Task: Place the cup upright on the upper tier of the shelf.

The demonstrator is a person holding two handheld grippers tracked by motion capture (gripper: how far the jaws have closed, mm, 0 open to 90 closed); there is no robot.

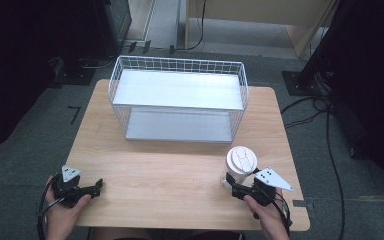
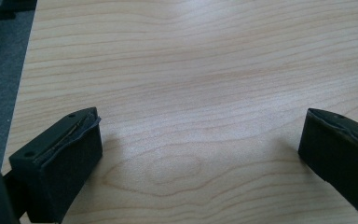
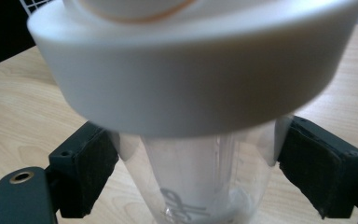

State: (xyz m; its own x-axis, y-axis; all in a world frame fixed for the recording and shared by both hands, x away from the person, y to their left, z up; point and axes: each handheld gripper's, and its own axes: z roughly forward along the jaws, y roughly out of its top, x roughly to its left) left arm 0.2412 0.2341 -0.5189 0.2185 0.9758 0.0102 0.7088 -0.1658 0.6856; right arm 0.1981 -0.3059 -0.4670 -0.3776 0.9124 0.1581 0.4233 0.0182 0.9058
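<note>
Cup (image 1: 241, 165) with a clear body and white lid stands upright near the front right of the wooden table (image 1: 180, 170), and the right gripper (image 1: 235, 189) has it: in the right gripper view the fingers (image 3: 86, 172) sit on either side of the clear body just under the lid (image 3: 191, 79), clamped against it as far as I can see. Left gripper (image 1: 99, 186) is over at the front left corner in the person's left hand (image 1: 62, 212), low over the bare wood, fingers (image 2: 60, 163) spread wide with nothing between them. White wire basket (image 1: 177, 100) with two flat shelves sits toward the back of the table, well apart from the cup.
</note>
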